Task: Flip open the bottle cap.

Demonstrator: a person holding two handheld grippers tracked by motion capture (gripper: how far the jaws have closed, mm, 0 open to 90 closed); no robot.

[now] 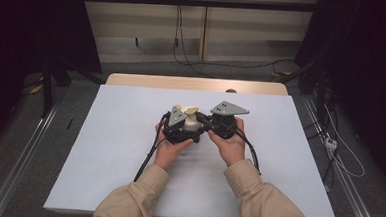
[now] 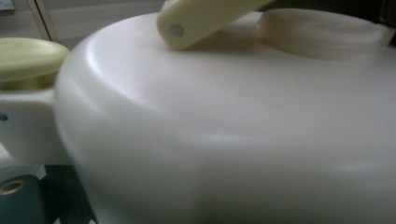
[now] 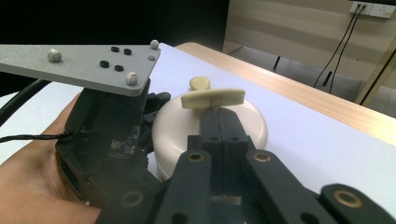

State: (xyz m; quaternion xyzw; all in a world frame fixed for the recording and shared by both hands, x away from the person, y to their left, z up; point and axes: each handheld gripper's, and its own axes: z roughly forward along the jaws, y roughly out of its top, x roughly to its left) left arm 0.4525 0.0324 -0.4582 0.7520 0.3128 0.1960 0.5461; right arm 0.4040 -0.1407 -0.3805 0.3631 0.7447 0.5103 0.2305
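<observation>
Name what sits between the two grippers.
A cream round pot sits between the left gripper and the right gripper, in the high view.

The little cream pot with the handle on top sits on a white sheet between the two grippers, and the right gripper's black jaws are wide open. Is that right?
Almost. The right gripper isn't wide open: the right gripper view shows its two black jaws pressed together, shut, just under the pot's handle. The rest holds: the cream pot sits on the white sheet between the right and left gripper.
</observation>
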